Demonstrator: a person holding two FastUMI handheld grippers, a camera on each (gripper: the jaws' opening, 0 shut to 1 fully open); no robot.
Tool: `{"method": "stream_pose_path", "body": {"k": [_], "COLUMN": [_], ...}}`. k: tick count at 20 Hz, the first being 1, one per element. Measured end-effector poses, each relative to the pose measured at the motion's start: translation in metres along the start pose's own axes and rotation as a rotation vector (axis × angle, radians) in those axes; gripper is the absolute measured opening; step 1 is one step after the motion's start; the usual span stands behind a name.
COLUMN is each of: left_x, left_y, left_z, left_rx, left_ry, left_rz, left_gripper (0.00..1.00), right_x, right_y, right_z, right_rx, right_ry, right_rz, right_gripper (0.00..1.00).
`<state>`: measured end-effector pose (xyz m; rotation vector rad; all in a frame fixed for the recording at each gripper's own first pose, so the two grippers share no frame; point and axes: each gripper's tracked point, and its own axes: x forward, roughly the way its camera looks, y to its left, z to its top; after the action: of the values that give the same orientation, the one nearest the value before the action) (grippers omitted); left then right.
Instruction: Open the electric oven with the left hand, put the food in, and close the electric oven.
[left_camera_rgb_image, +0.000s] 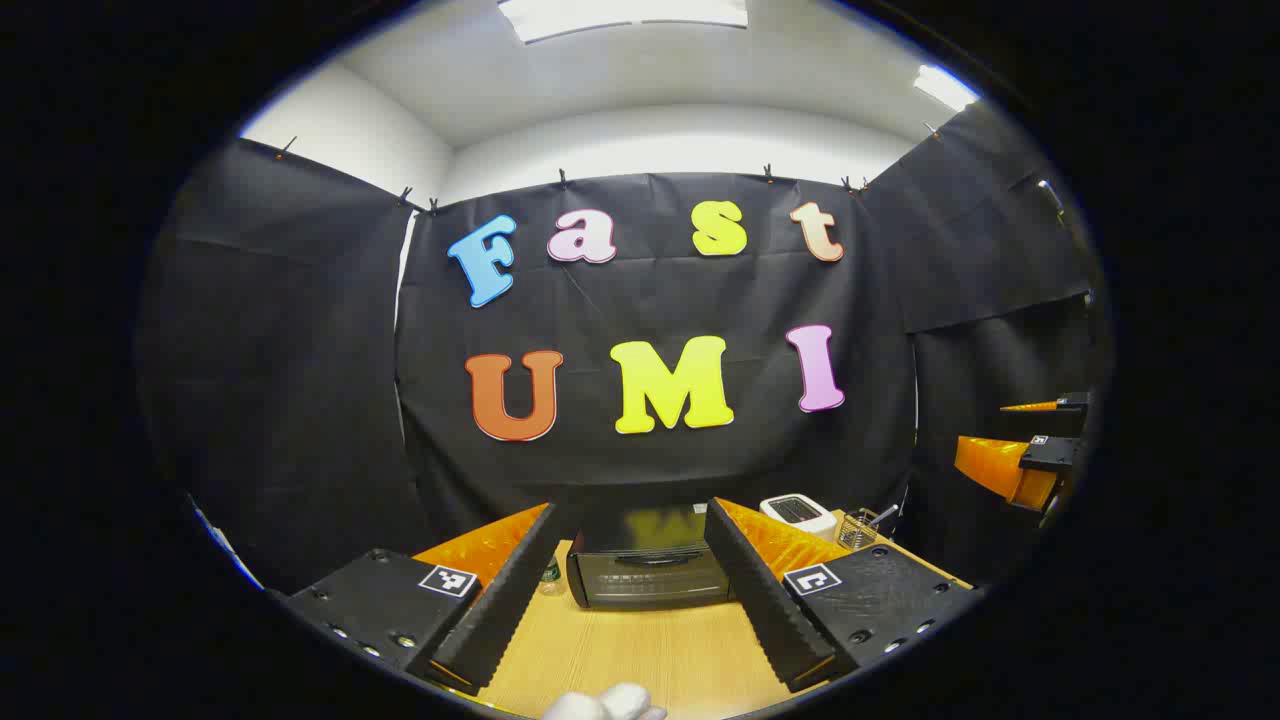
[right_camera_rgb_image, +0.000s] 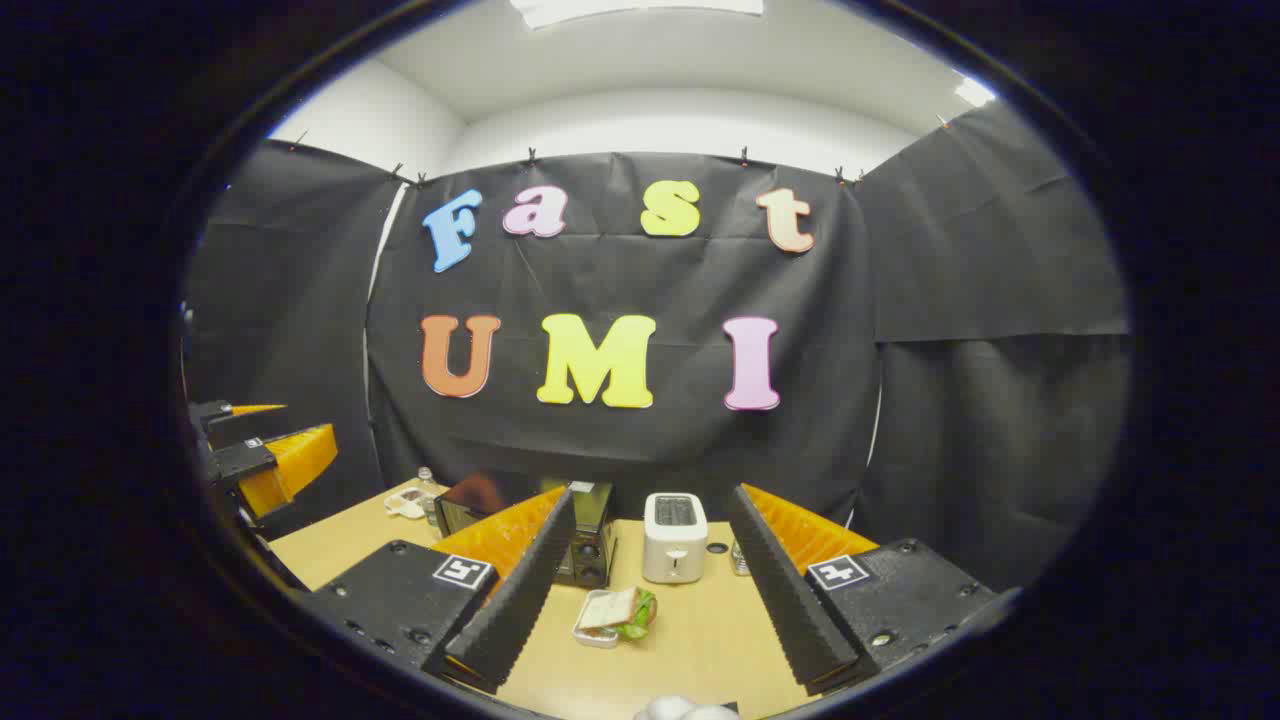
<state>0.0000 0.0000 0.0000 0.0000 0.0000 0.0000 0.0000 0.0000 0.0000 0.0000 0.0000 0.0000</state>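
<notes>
Left gripper: fingers spread wide, nothing between them, raised above the table and facing the oven.

Right gripper: fingers likewise parted and empty, held over the table with the sandwich lying between and beyond its fingers.

Oven: dark, door closed, handle across the front; stands at the back of the table against the wall. In the right gripper view it sits left of the toaster, partly hidden by that gripper's left finger.

Sandwich: bread with green leaf, on a small white tray, in front of the toaster and just right of the oven's front corner.

Toaster: white, upright, near the back edge, beside the oven but apart from it.

Other items: a small wire basket right of the toaster; a bottle at the oven's left side; a small packet at the table's far left corner.

Surface: light wood-grain tabletop.

Room: black cloth walls clipped along the top edge, white wall and ceiling above, bright ceiling panels.
</notes>
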Motion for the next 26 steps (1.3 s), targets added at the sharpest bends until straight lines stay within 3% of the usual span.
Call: {"method": "stream_pose_path", "body": {"k": [1, 15, 19, 26], "left_x": [0.001, 0.035, 0.074, 0.173], "left_y": [-0.001, 0.006, -0.002, -0.030], "left_z": [-0.002, -0.022, -0.043, -0.124], "left_rx": [-0.001, 0.003, -0.009, -0.006], "left_ry": [0.002, 0.033, 0.051, 0.183], "left_rz": [-0.002, 0.022, 0.004, -0.042], "left_gripper": [0.96, 0.96, 0.95, 0.96], "right_x": [-0.001, 0.021, 0.031, 0.029], "right_y": [0.001, -0.012, -0.021, -0.064], "right_z": [0.000, -0.003, -0.006, -0.007], "right_rx": [-0.002, -0.014, -0.006, -0.048], "right_ry": [-0.001, 0.019, 0.029, 0.051], "right_rz": [0.000, -0.032, -0.035, -0.131], "right_gripper": [0.99, 0.99, 1.00, 1.00]}}
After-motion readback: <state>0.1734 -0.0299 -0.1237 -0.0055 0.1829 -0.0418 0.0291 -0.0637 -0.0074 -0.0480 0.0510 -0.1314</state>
